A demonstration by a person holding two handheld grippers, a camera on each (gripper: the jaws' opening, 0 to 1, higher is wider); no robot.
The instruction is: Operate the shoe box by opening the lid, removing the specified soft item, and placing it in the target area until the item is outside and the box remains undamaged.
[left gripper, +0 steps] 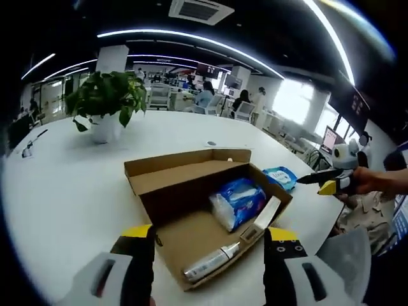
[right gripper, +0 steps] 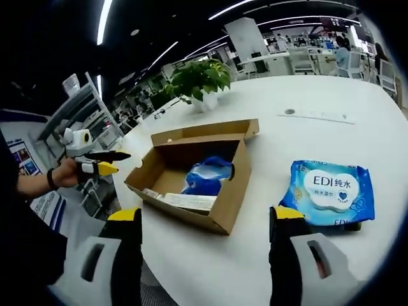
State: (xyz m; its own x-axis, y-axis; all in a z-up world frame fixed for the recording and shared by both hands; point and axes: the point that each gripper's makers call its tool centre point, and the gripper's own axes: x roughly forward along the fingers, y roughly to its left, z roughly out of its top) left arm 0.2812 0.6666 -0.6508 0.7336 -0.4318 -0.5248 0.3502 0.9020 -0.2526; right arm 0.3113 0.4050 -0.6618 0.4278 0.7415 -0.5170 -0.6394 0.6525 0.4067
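The cardboard shoe box (left gripper: 167, 207) lies open on the white table (left gripper: 70, 185), its lid flap (left gripper: 185, 167) folded back. Inside are a soft blue packet (left gripper: 239, 201), a silver tube (left gripper: 213, 260) and a long white carton (left gripper: 264, 220). My left gripper (left gripper: 209, 234) stands open just before the box's near corner, holding nothing. In the right gripper view the box (right gripper: 226, 201) sits ahead with the blue packet (right gripper: 207, 175) in it. A blue wet-wipes pack (right gripper: 328, 191) lies outside on the table, right of the box. My right gripper (right gripper: 207, 215) is open and empty.
A potted plant (left gripper: 108, 95) stands at the far left of the table. A hand holds the right gripper (left gripper: 331, 182) beyond the wipes pack (left gripper: 280, 176). The left gripper (right gripper: 95, 162) hangs off the table's edge. Desks and seated people fill the background.
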